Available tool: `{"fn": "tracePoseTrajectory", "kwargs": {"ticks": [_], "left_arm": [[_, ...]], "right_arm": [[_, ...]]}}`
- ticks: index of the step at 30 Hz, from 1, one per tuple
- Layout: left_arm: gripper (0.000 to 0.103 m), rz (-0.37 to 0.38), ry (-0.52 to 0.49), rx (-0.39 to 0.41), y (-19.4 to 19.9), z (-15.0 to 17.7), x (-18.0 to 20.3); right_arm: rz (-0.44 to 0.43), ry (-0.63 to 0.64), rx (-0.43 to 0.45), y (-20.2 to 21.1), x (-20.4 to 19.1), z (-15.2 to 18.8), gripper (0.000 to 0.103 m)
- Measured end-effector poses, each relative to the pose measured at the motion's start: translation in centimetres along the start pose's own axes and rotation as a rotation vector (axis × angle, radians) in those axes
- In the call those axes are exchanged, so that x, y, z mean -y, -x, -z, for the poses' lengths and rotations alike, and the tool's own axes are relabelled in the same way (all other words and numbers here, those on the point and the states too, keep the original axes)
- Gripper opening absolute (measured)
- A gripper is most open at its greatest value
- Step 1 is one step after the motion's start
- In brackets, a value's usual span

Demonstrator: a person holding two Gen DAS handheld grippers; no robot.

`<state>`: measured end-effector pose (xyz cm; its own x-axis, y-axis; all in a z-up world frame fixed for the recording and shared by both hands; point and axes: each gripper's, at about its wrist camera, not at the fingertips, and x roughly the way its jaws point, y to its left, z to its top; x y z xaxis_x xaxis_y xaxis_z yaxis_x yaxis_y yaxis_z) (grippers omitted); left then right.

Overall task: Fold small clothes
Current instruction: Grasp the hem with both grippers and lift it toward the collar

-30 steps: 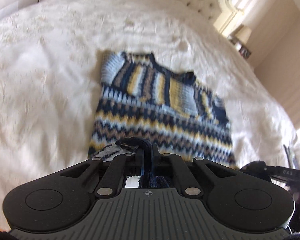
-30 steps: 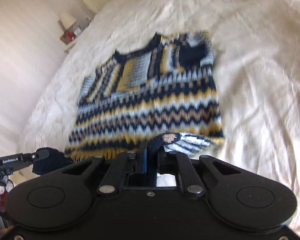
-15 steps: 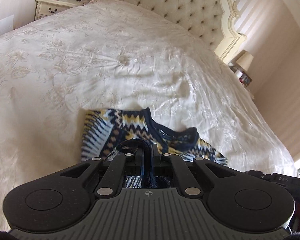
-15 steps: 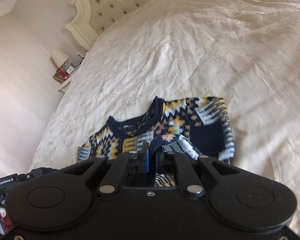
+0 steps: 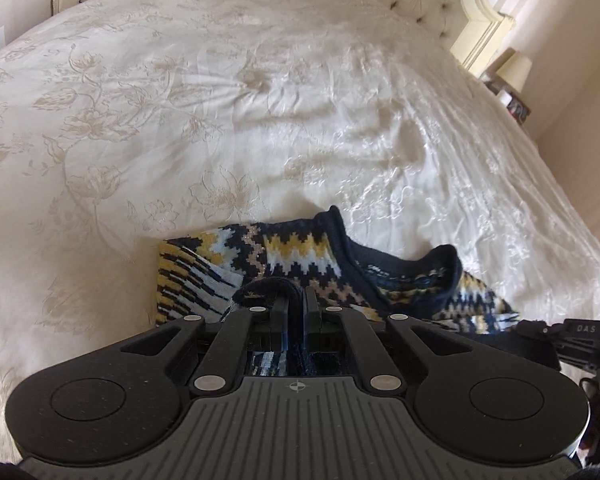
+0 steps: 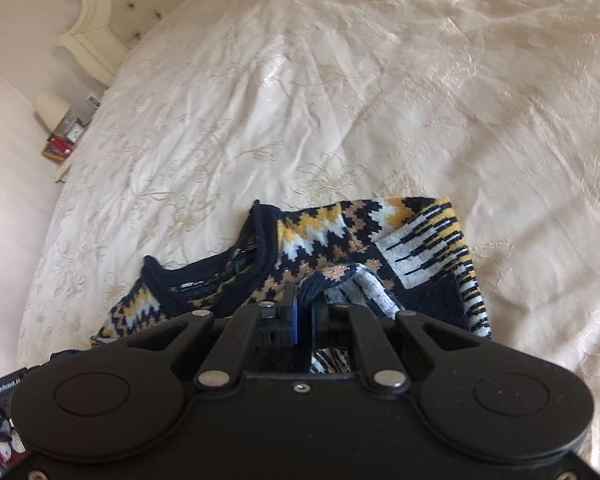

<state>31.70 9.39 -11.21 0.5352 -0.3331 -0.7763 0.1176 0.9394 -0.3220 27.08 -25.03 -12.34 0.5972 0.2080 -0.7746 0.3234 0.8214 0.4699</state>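
Bedroom: cream bedspread [image 5: 260, 128] with a pale flower pattern; tufted headboard [image 5: 416, 4] at the far end; lamp [image 5: 514, 70] at far right in my left view.

Item: one small knitted sweater [image 5: 300, 258], navy, yellow and white zigzag, lying on the near part of the bed, neckline toward the headboard.

My left gripper [image 5: 296, 306]: fingers pressed together, pinching the sweater's edge on the left side.

My right gripper [image 6: 303, 306]: likewise clamped on a fold of knit on the right side.

Relation: the sweater lies directly ahead of and under both grippers, its long axis running left to right between them. Neither hand is nearer; I judge the fold must be laid forward evenly.
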Motion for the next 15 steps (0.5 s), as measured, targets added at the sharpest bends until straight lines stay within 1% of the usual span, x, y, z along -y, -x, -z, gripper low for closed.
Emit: {"fn": "tracePoseTrajectory", "kwargs": {"ticks": [2, 5, 8, 12, 13, 14, 15], "left_arm": [[0.009, -0.002, 0.006, -0.021, -0.9, -0.3, -0.4], [0.010, -0.001, 0.040, -0.054, -2.4, -1.0, -1.4], [0.011, 0.010, 0.073, -0.088, -3.5, -1.7, -2.1], [0.013, 0.012, 0.069, -0.102, -4.0, -2.3, -2.1], [0.017, 0.007, 0.062, -0.098, -3.9, -2.4, -1.9], [0.028, -0.002, 0.054, -0.085, -3.7, -2.5, -1.7], [0.033, -0.016, 0.042, -0.061, -3.3, -2.7, -1.5]], "right_arm": [[0.018, -0.009, -0.015, -0.9, 0.0, -0.2, 0.014], [0.042, -0.011, -0.033, -2.0, -0.1, -0.6, 0.021], [0.056, -0.028, -0.041, -2.7, 0.0, -1.0, 0.021], [0.070, -0.029, -0.043, -3.2, 0.0, -1.5, 0.028], [0.072, -0.029, -0.038, -3.2, -0.1, -1.6, 0.030], [0.069, -0.031, -0.032, -3.0, 0.0, -1.7, 0.031], [0.064, -0.034, -0.026, -2.9, 0.0, -1.8, 0.038]]}}
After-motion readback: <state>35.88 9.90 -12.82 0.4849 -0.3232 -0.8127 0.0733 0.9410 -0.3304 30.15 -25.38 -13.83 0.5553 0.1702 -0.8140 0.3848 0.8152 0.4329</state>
